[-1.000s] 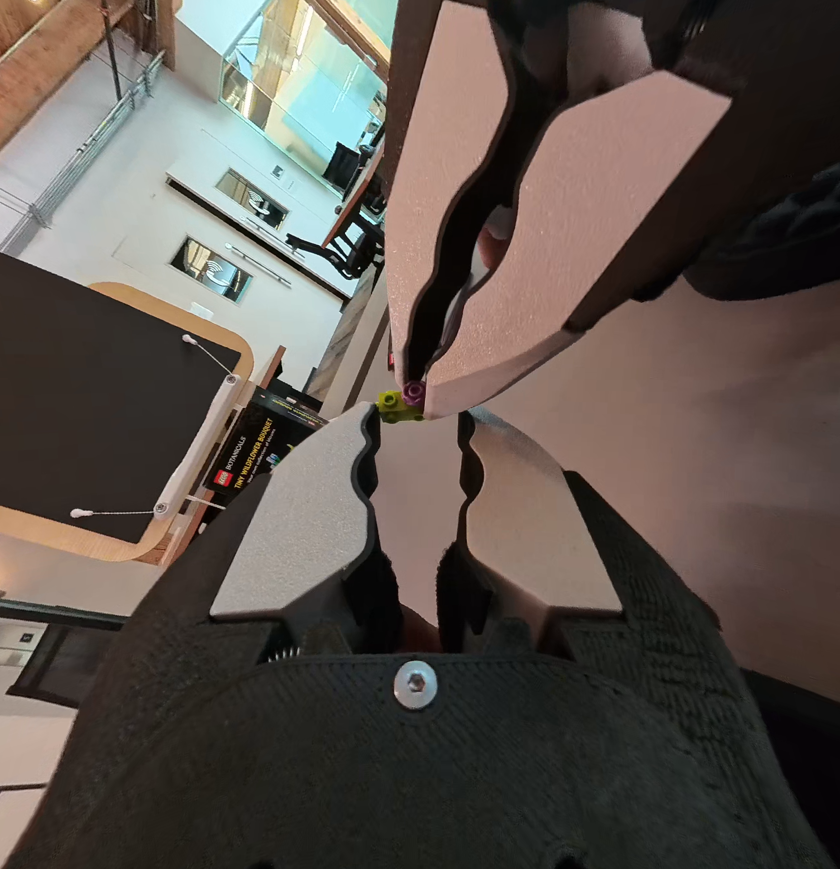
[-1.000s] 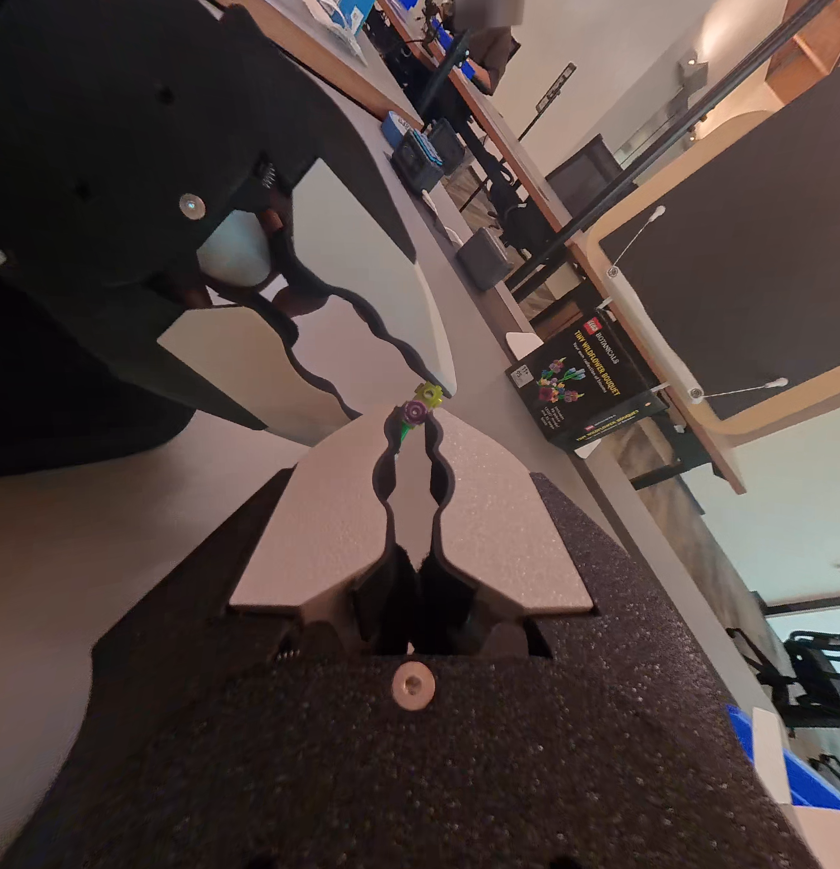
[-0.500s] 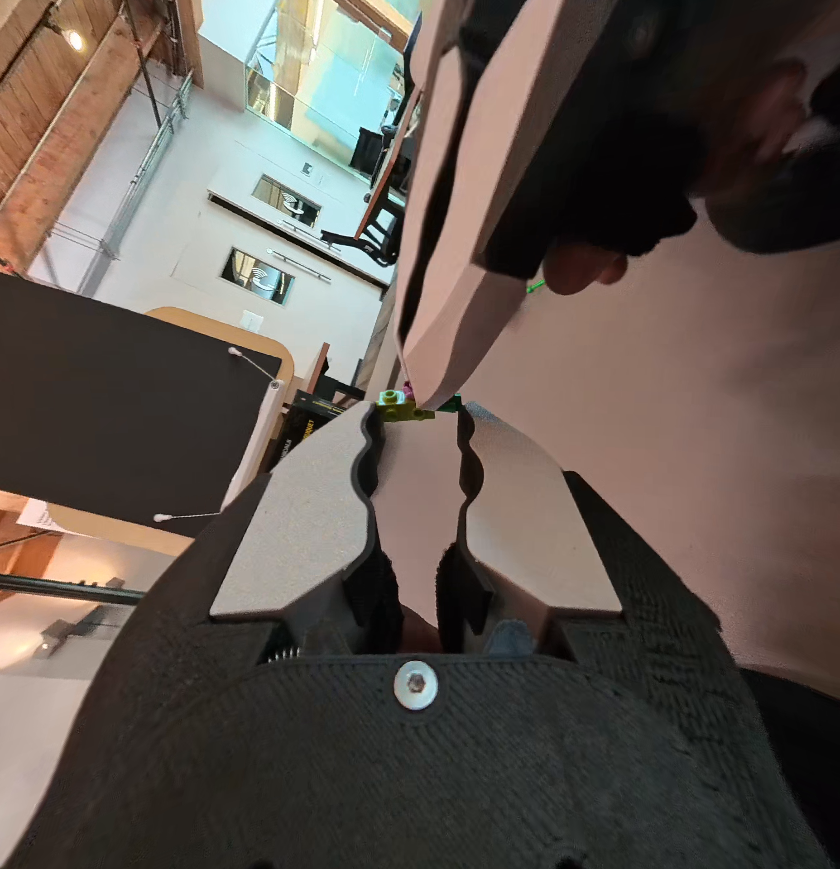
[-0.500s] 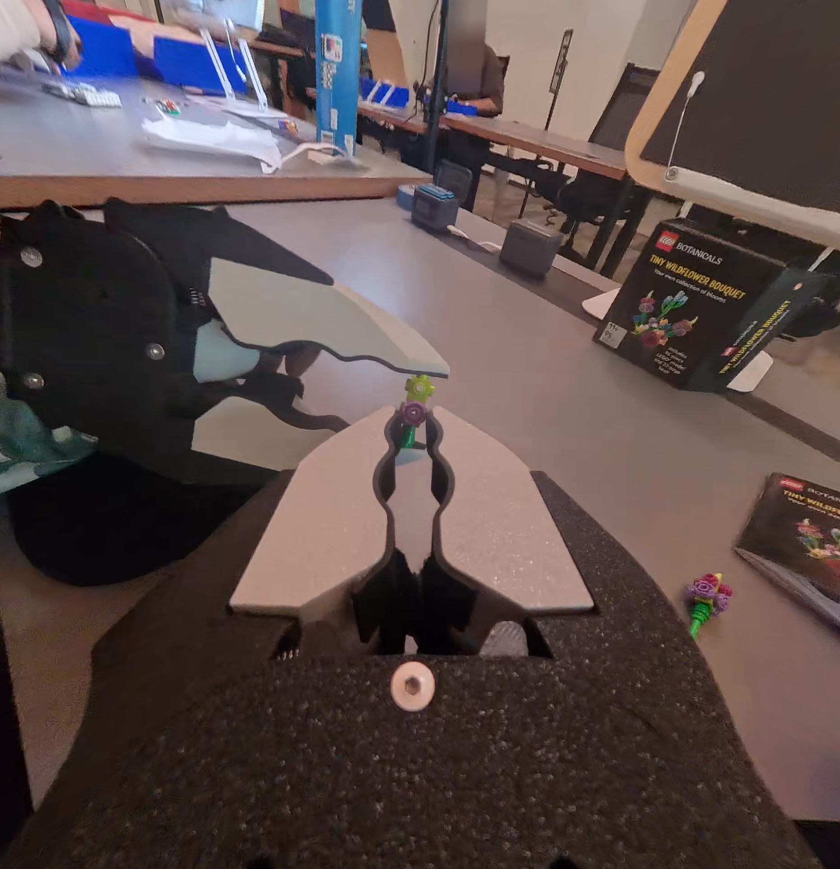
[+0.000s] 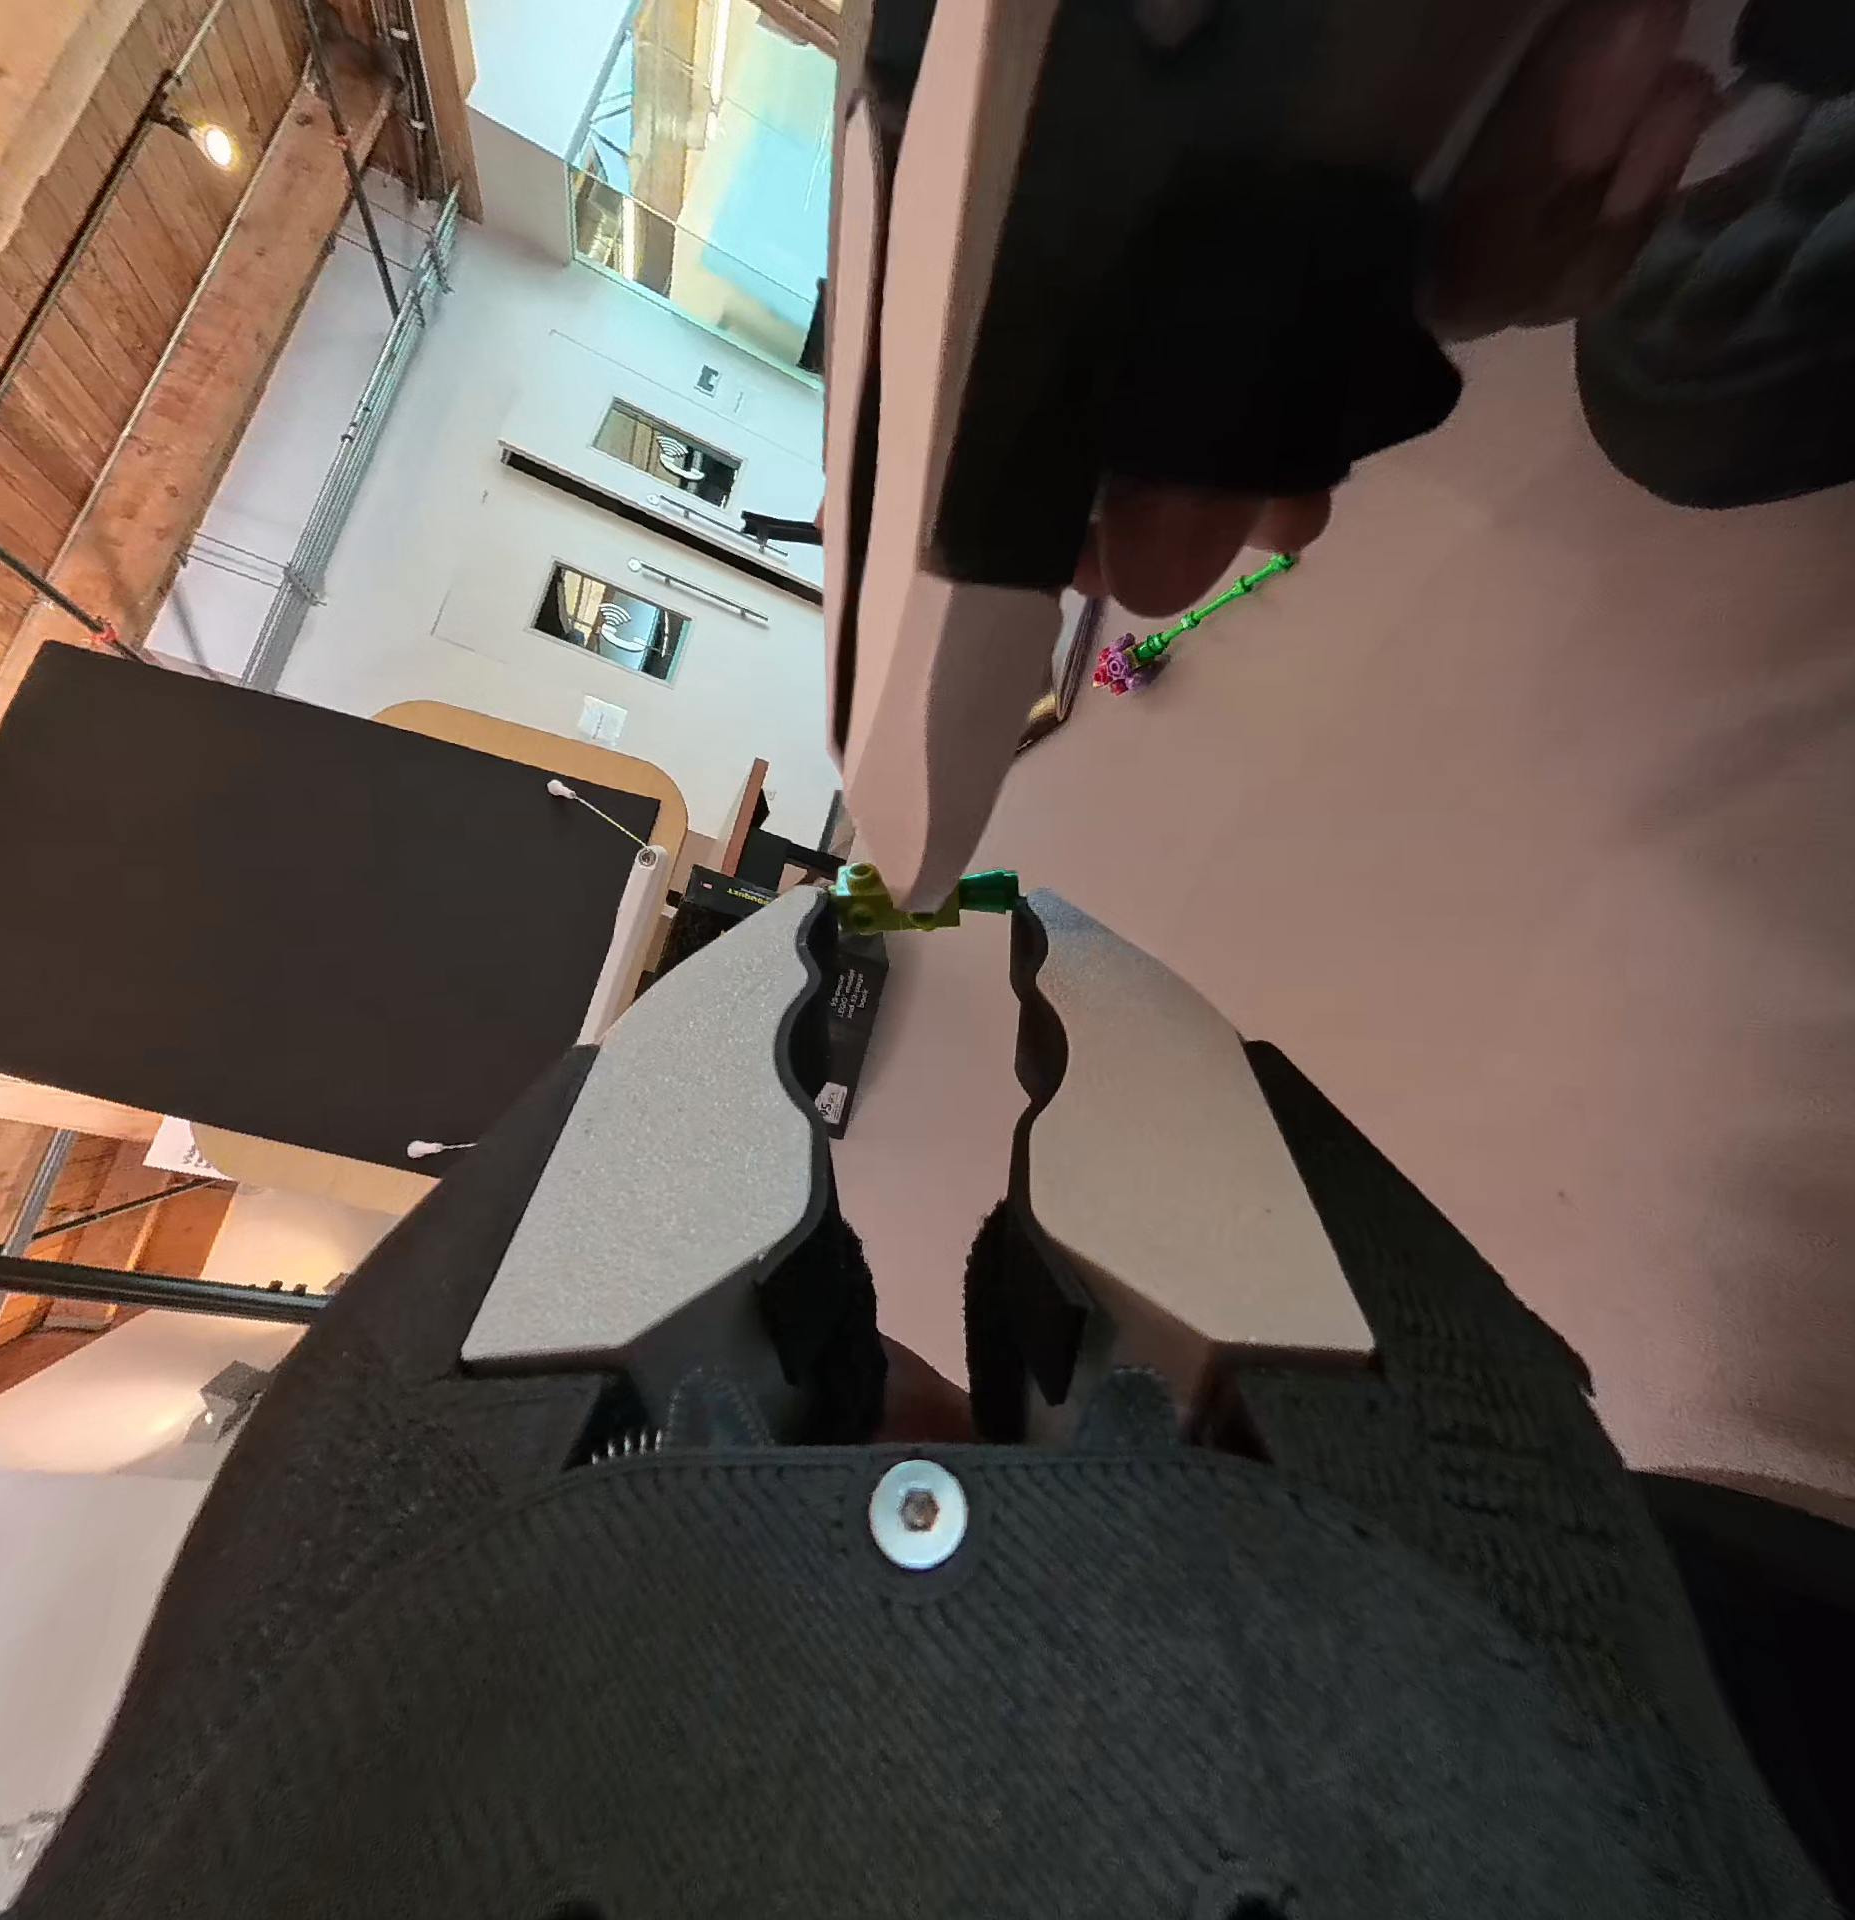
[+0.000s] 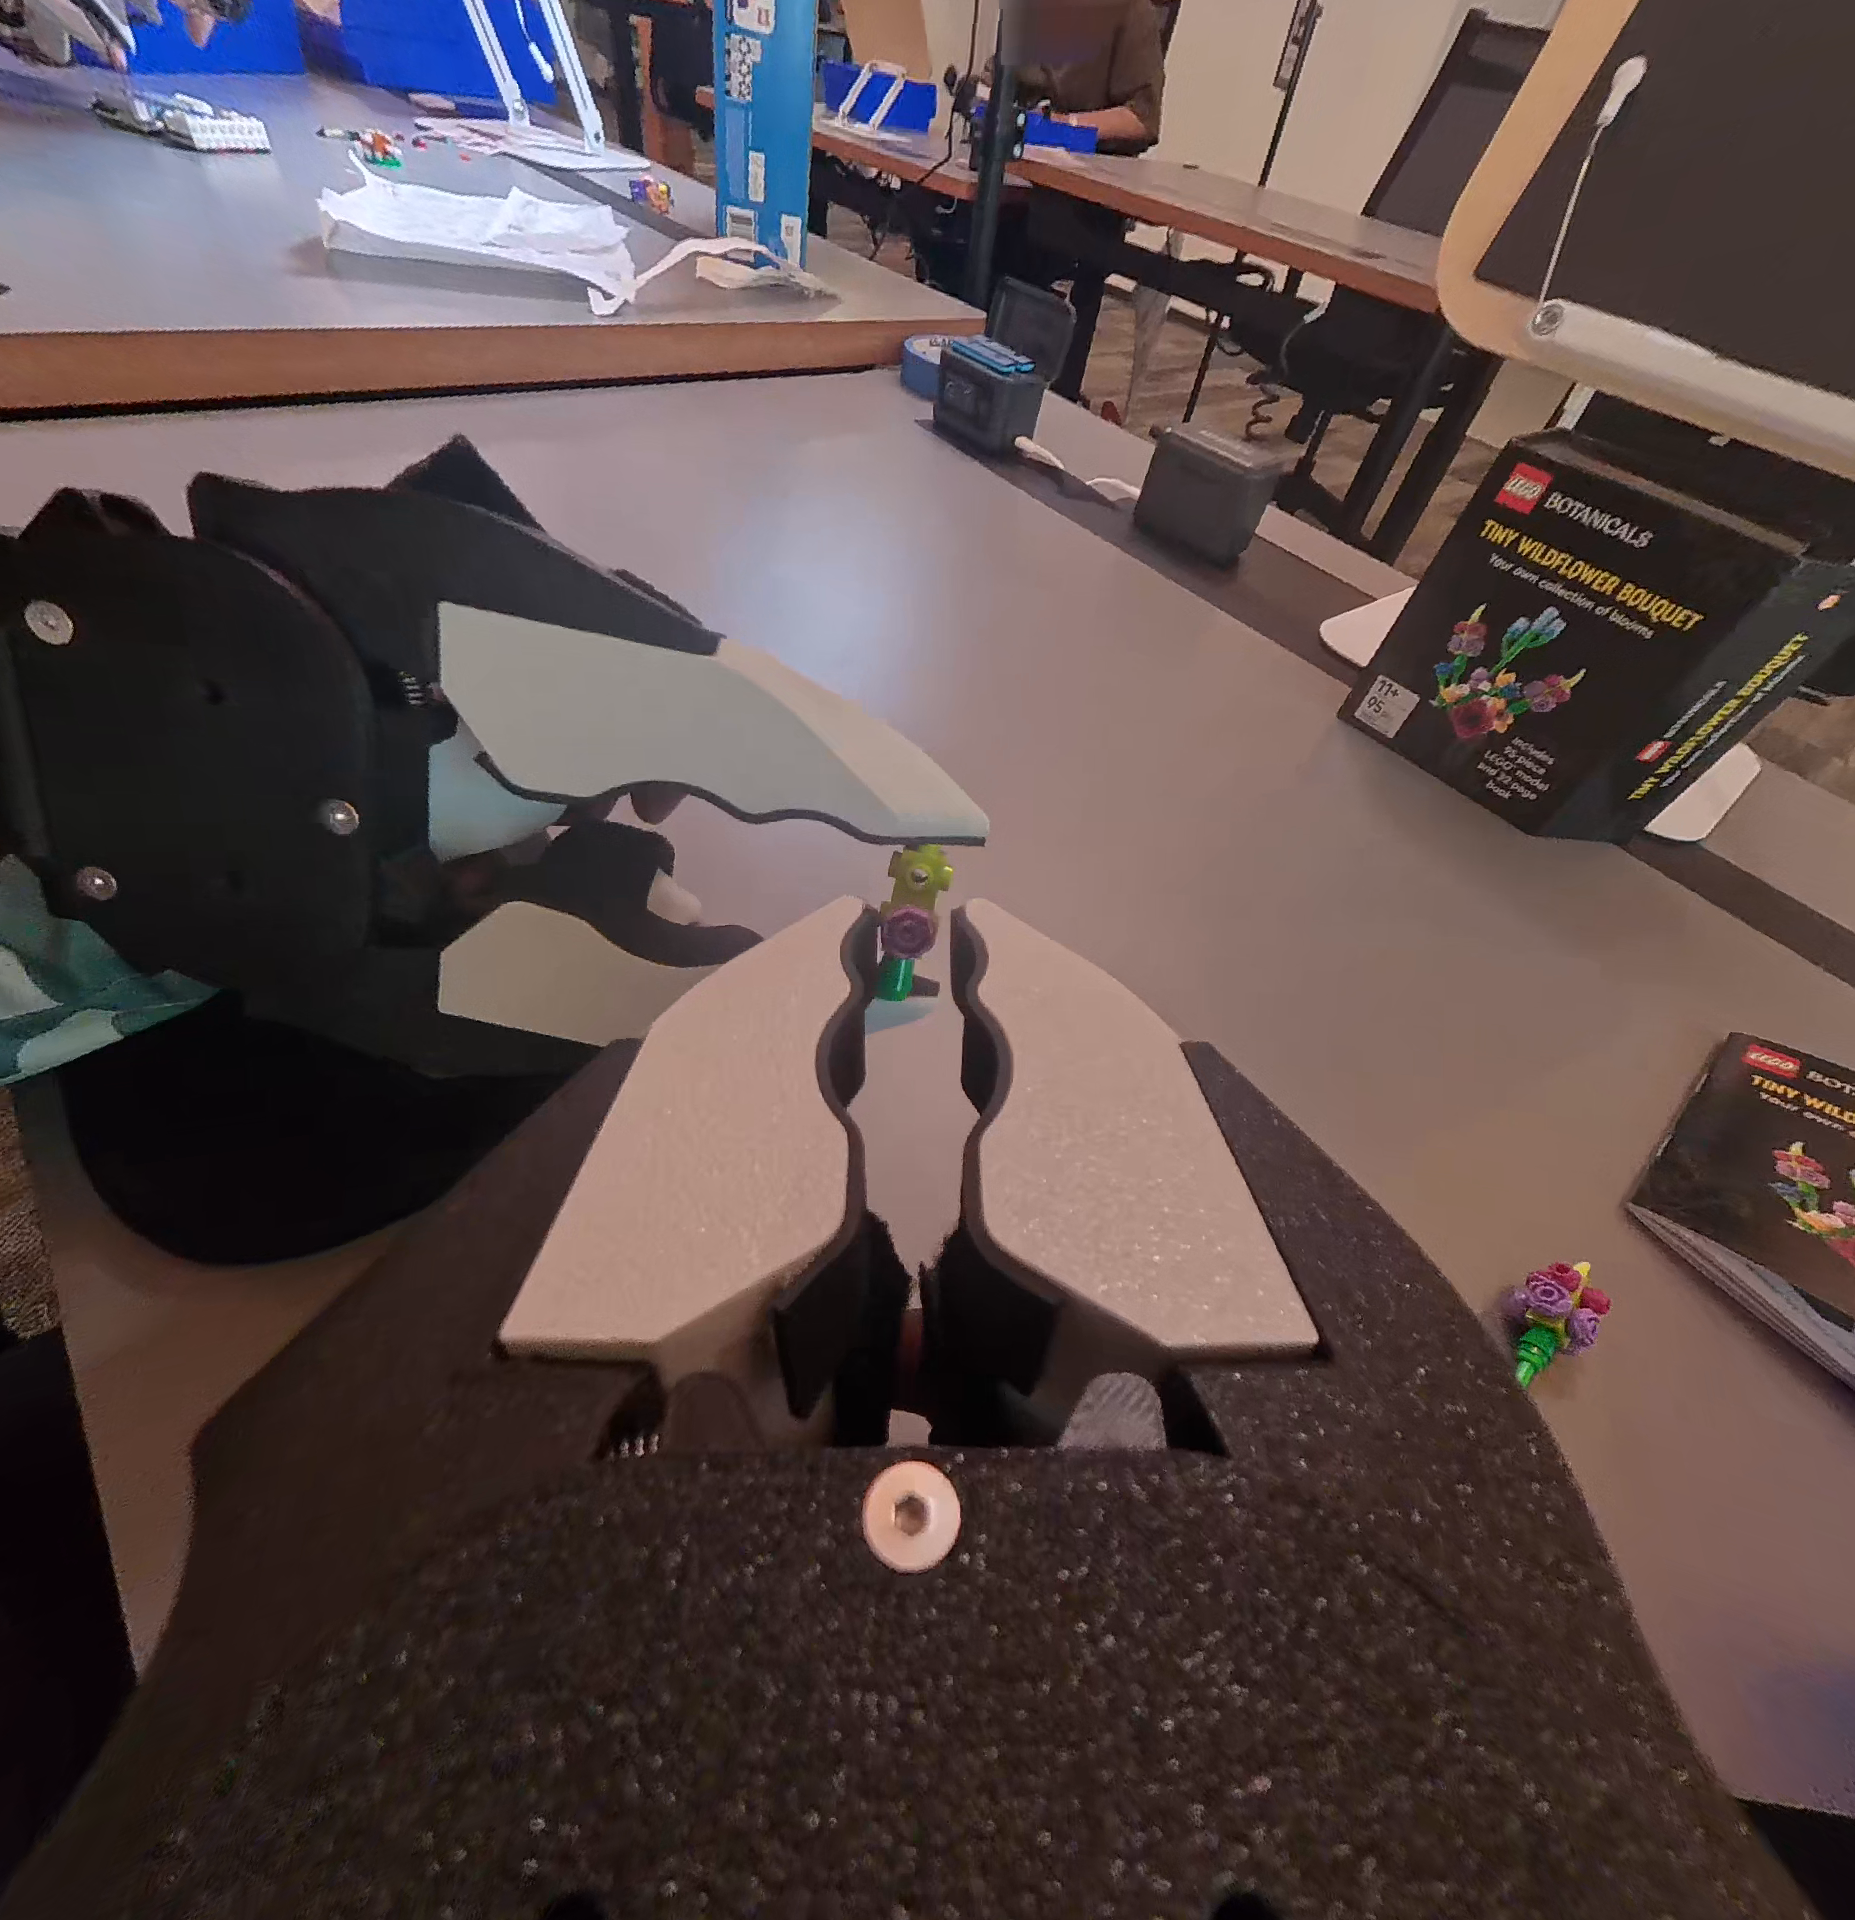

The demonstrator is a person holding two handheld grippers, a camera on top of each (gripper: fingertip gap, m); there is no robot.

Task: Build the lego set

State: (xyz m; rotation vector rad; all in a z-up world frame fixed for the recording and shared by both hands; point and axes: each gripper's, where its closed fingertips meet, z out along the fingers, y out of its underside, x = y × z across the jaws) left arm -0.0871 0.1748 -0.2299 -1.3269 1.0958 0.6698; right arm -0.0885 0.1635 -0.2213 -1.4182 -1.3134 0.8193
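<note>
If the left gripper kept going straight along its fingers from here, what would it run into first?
Most likely the small flower piece lying across the gap at its fingertips, held by the right gripper, whose finger tip comes down right onto it. The left gripper is open around that spot; depth beyond is unclear.

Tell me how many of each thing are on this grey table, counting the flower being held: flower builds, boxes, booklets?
Lego flower builds: 2, one in the right gripper at, one lying loose
Set boxes: 1
Instruction booklets: 1
Total: 4
</note>
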